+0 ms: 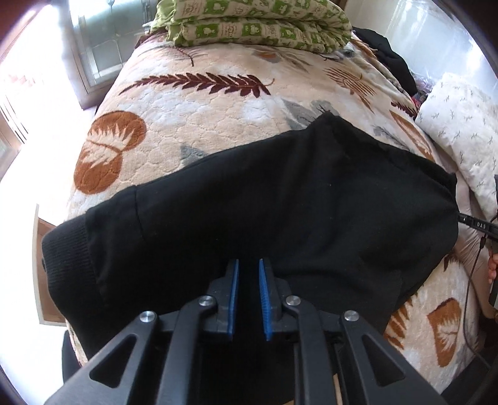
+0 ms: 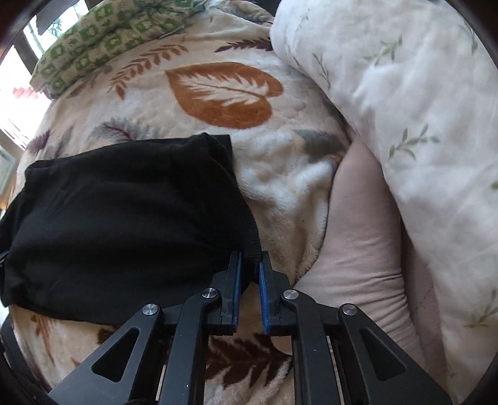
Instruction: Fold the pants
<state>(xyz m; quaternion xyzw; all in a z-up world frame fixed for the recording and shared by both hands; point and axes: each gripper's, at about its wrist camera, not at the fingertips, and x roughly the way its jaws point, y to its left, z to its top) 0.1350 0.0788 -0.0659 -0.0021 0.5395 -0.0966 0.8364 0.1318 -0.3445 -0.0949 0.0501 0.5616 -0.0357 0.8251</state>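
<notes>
Black pants (image 1: 264, 199) lie across a bed covered by a cream blanket with a leaf print (image 1: 218, 102). Their ribbed cuff (image 1: 65, 246) hangs at the bed's left edge. My left gripper (image 1: 249, 264) is closed on the near edge of the pants, with black cloth between its blue pads. In the right wrist view the pants (image 2: 124, 218) lie left of centre. My right gripper (image 2: 250, 258) is shut on their ribbed right-hand edge, which sits between the pads. The right gripper also shows in the left wrist view (image 1: 479, 224) at the pants' right end.
A folded green-and-cream quilt (image 1: 249, 25) lies at the far end of the bed. A white duvet with a sprig print (image 2: 404, 109) is heaped on the right. A pale pink sheet (image 2: 364, 233) shows beside it. Windows line the left side.
</notes>
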